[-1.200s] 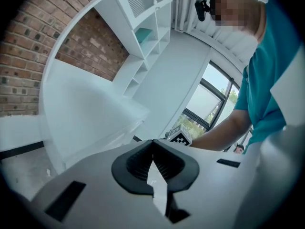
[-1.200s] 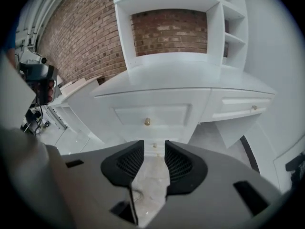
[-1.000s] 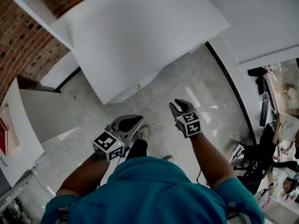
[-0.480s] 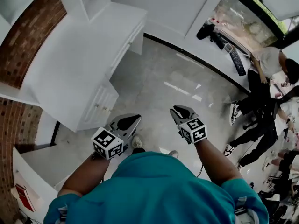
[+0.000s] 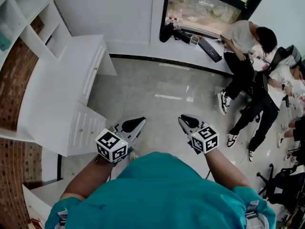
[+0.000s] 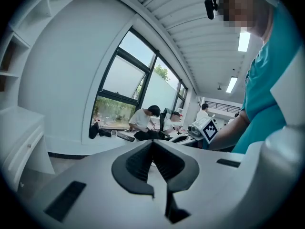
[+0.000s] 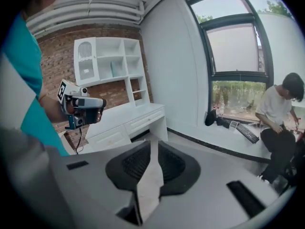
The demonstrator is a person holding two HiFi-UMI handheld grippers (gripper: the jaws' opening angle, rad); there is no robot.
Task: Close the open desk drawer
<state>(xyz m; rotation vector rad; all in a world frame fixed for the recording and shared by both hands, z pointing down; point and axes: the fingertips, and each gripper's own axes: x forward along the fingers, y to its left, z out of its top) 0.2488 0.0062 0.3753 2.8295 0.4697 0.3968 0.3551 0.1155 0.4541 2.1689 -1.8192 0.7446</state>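
Observation:
The white desk (image 5: 57,89) stands at the left of the head view, with drawer fronts under its top (image 5: 93,70) and on a side cabinet (image 5: 86,128). It also shows in the right gripper view, where the desk (image 7: 128,120) has its fronts looking flush. Both grippers hang in the air over the floor, well away from the desk. My left gripper (image 5: 139,121) is shut and empty, its tips (image 6: 152,142) touching. My right gripper (image 5: 184,119) has its jaws closing, and only a narrow gap (image 7: 154,144) shows between them, with nothing in it.
White shelves (image 5: 28,18) and a brick wall (image 5: 14,99) stand behind the desk. A window ledge with a keyboard (image 5: 209,49) runs along the far wall. Seated people (image 5: 248,42) and office chairs (image 5: 281,180) fill the right side. Grey floor (image 5: 162,89) lies ahead.
The view has swung round. The desk slid from the upper middle to the left, and the window and seated people came into view. Both grippers stayed in front of the body.

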